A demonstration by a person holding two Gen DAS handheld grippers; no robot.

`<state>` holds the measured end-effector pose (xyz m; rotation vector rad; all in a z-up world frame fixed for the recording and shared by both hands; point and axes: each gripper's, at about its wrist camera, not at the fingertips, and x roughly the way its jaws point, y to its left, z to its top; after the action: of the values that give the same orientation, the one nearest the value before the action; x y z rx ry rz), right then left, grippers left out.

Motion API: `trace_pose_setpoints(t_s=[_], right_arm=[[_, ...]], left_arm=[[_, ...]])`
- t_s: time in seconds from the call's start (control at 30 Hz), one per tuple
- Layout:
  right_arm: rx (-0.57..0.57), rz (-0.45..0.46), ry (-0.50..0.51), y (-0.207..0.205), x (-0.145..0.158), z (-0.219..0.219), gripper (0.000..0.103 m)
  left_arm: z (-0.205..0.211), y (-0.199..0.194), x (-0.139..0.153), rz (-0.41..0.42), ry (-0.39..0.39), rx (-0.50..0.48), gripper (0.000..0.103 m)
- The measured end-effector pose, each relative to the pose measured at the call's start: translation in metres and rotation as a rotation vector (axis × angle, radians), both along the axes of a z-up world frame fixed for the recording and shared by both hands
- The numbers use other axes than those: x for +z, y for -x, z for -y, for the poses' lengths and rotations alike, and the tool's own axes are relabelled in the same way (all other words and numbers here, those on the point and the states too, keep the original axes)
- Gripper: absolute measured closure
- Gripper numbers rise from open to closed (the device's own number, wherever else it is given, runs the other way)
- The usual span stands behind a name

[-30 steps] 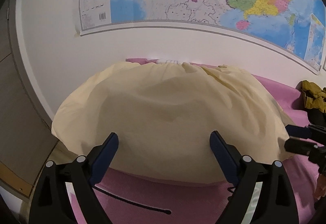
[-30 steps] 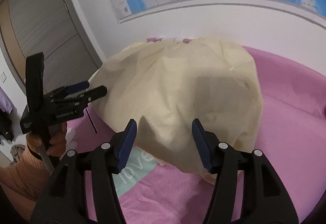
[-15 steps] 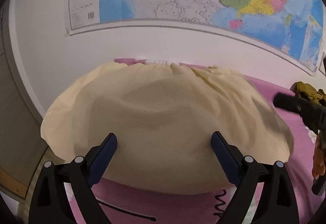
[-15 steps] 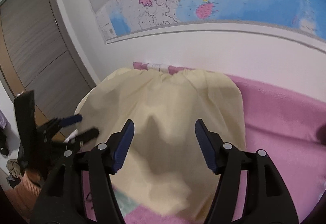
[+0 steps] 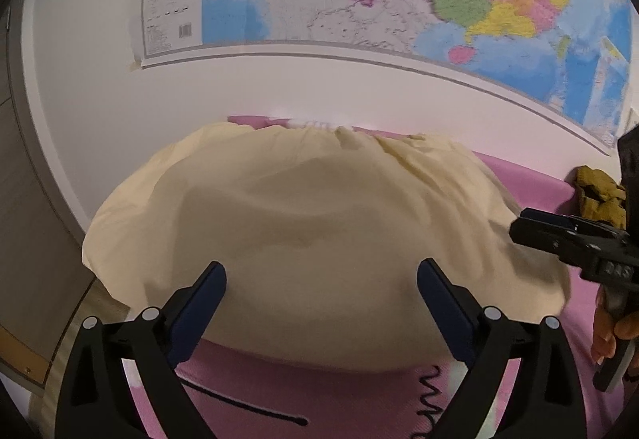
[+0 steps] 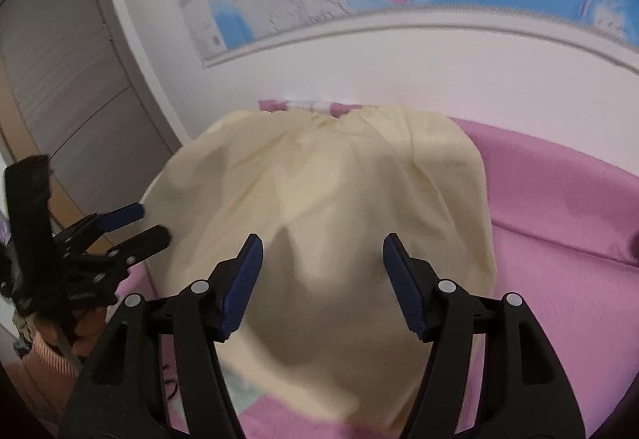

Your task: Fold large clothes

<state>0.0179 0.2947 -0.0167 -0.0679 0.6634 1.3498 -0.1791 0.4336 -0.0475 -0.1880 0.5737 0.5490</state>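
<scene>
Now the cream garment (image 5: 319, 223) is lying spread on the pink bed (image 6: 559, 207). Since a second ago both grippers, left gripper (image 5: 321, 279) and right gripper (image 6: 322, 263), are lifting back, fingers wide and empty, probably preparing the next fold.

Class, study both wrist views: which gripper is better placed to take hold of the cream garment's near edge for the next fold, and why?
Probably the left gripper: it is open with the cream garment's near hem just below its blue pads. The right gripper, also open, faces the cloth's middle.
</scene>
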Motion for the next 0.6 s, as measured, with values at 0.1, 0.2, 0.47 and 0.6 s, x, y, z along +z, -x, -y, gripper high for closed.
trace_pose_setpoints(t_s=[0.1,0.2,0.47,0.6], right_arm=[[0.012,0.017,0.007,0.013,-0.008,0.016,0.04],[0.031,0.035,0.062,0.019,-0.026,0.013,0.04],[0.023,0.013,0.072,0.019,-0.035,0.02,0.039],[0.021,0.016,0.049,0.022,-0.031,0.027,0.035]], left_arm=[[0.015,0.0,-0.001,0.002,-0.006,-0.049,0.01],[0.027,-0.009,-0.013,-0.029,-0.014,-0.086,0.01],[0.037,-0.014,-0.023,-0.06,-0.034,-0.065,0.009],[0.043,-0.01,-0.025,-0.061,-0.041,-0.052,0.009]])
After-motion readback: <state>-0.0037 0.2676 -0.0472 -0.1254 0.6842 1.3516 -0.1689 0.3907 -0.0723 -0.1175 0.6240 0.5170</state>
